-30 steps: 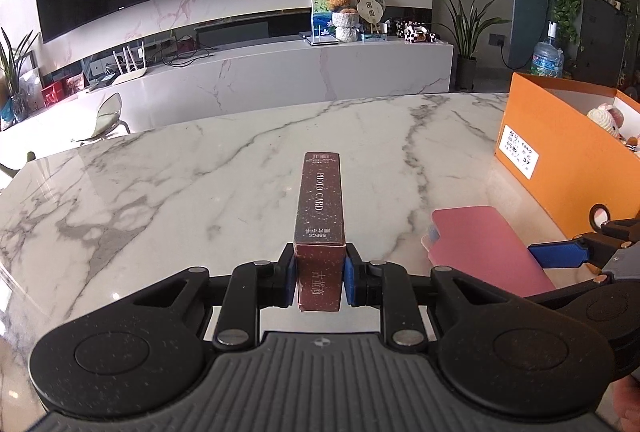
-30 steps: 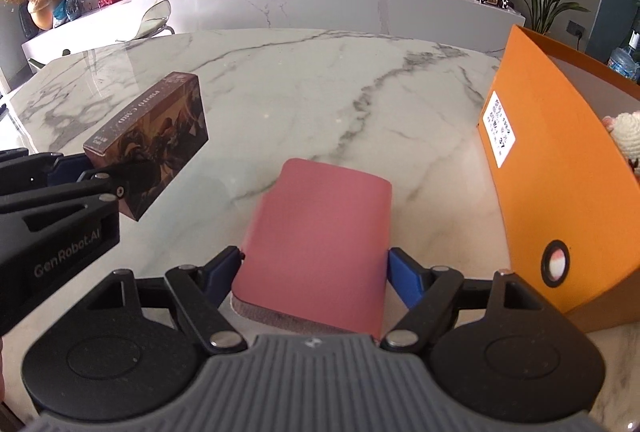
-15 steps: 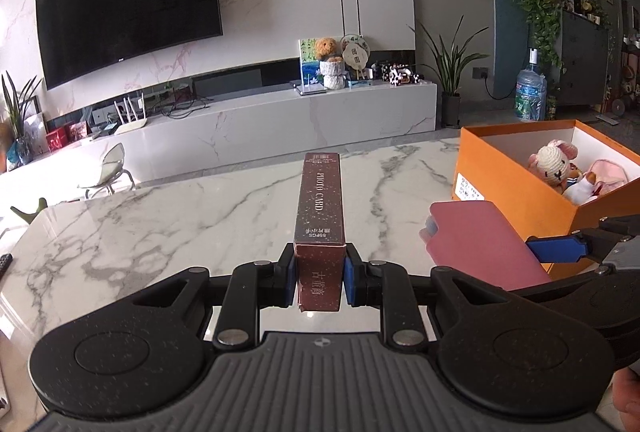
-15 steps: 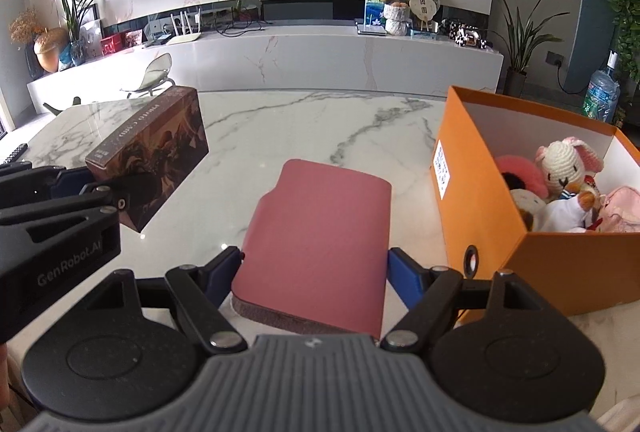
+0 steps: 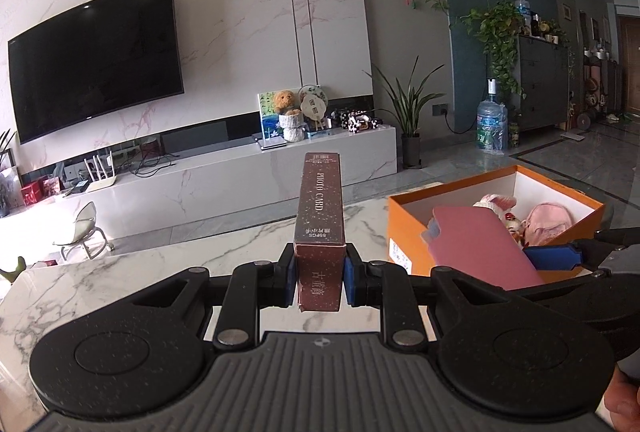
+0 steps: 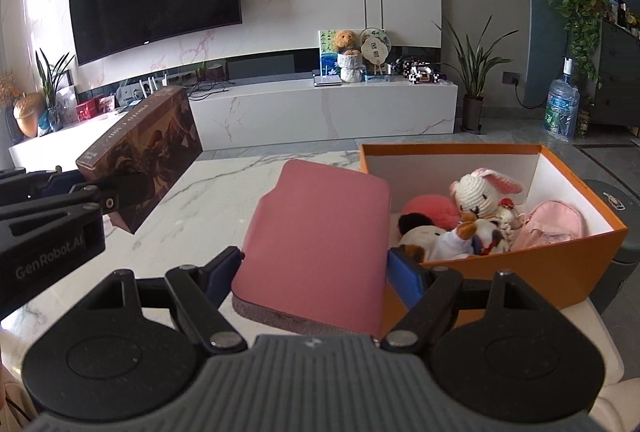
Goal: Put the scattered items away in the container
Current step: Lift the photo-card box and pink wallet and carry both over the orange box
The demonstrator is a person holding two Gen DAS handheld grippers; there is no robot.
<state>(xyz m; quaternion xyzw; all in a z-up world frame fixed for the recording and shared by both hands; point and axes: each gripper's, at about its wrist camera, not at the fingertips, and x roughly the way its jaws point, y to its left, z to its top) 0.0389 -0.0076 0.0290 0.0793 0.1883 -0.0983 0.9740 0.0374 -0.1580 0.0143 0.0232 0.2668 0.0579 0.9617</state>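
1. Two items are in our grippers and off the marble table point(image 5: 120, 296), neither yet inside the orange box point(image 6: 500, 264). Our left gripper point(image 5: 319, 278) has its jaws closed on the brown photo-card box point(image 5: 320, 216), which stands on its narrow edge at the centre of the left wrist view. Our right gripper point(image 6: 316, 268) clamps the pink pouch point(image 6: 320, 232) by its two side edges, at the centre of the right wrist view.

2. Already in the box, at right of centre in the right wrist view: a crocheted rabbit point(image 6: 480, 196), a round pink plush point(image 6: 430, 210), a calico soft toy point(image 6: 436, 236) and a small pink backpack point(image 6: 552, 226).

3. We judge the tidying well along: the stretch of table that shows carries nothing loose (the near part lies hidden under our grippers). What seems left is to bring both held items over the rim and let go. The pouch already overlaps the box's left wall in the picture; the card box hangs further to the left.

4. Materials:
   - The card box is stiff, printed cardboard, long and slab-shaped, with crisp corners.
   - The pouch looks smooth, matte and flat, with rounded corners and a greyish felt-like edge below.
   - The orange box is rigid board, white inside, open-topped.
   - The toys are soft yarn and plush, so they should give under a dropped item.
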